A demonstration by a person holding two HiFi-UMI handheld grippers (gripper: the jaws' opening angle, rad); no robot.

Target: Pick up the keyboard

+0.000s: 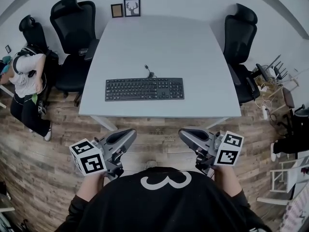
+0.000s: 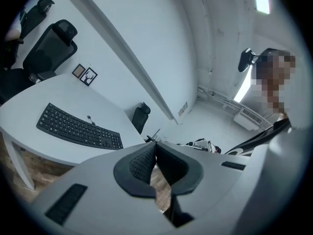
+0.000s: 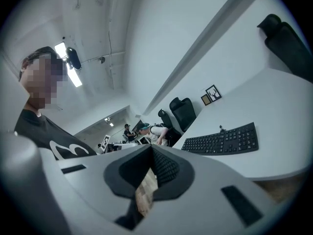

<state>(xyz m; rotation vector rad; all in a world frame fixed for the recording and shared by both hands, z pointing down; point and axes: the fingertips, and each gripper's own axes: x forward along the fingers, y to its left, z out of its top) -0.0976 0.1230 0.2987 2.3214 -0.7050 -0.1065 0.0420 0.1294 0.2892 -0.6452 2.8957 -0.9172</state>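
At the far left a seated person (image 1: 26, 79) bends away from the table (image 1: 159, 42), taking no part in this. Two chairs (image 1: 72, 33) stand along that side, pushed close, so the front edge is open for whoever wears the rig. The left gripper (image 1: 130, 134) hangs low before the wearer's body, short of the table edge, its jaws pressed together on nothing; I judge it is carried shut simply because there is nothing to take yet. The keyboard (image 1: 144, 89) lies flat near the front edge, long side along it, cable (image 1: 148, 72) trailing toward the back, which should let each end be reached from the front. The right gripper (image 1: 183, 134) mirrors the left, also closed and empty, well apart from the keyboard and aimed at the table. One more chair (image 1: 240, 37) sits at the right side. Counted: one keyboard, one table, two grippers, three chairs, and two framed pictures (image 1: 125, 8) propped against the back wall.
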